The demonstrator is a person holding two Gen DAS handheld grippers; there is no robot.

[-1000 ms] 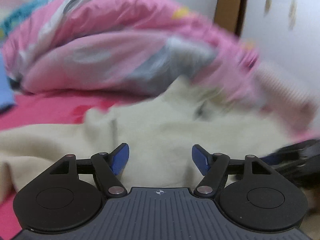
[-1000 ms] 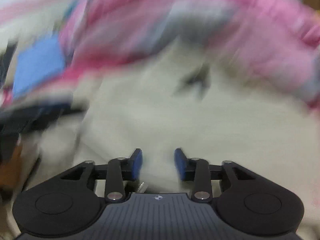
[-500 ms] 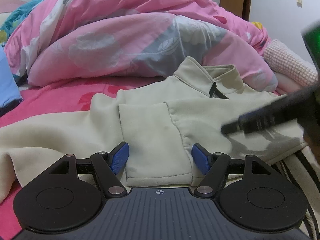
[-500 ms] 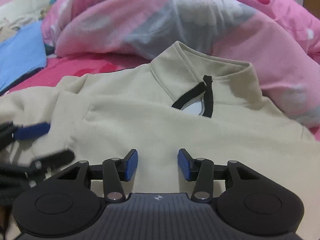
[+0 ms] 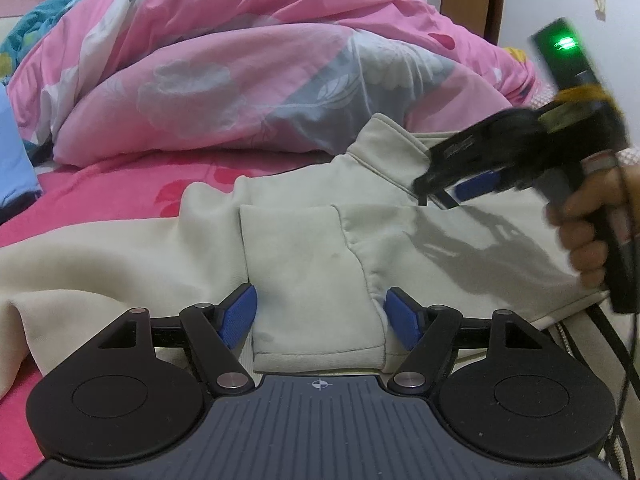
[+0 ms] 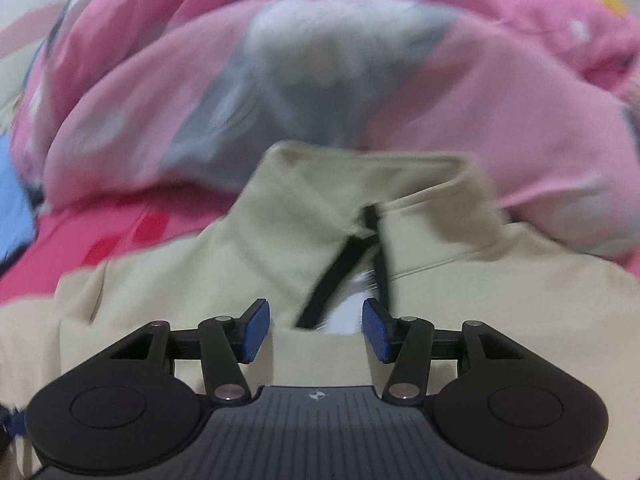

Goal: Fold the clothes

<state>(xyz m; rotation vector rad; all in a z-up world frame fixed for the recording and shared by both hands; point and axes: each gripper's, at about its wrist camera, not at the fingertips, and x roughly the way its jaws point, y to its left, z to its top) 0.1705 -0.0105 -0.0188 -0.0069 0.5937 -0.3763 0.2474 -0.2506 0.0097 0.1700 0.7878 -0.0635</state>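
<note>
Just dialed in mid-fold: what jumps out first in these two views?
The cream zip-neck sweater spread across the pink bedsheet, one sleeve cuff folded onto its front between the open left gripper pads. Behind it, a bulky pink floral duvet fills the background. The right gripper, jaws opening and empty, hangs over the collar zipper.

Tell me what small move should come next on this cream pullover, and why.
Probably ease the left gripper forward and close on the sleeve cuff: the folded sleeve lies between its open jaws, unpinched. The right gripper, jaws opening, empty, hangs above the collar zip, free to steady it.
</note>
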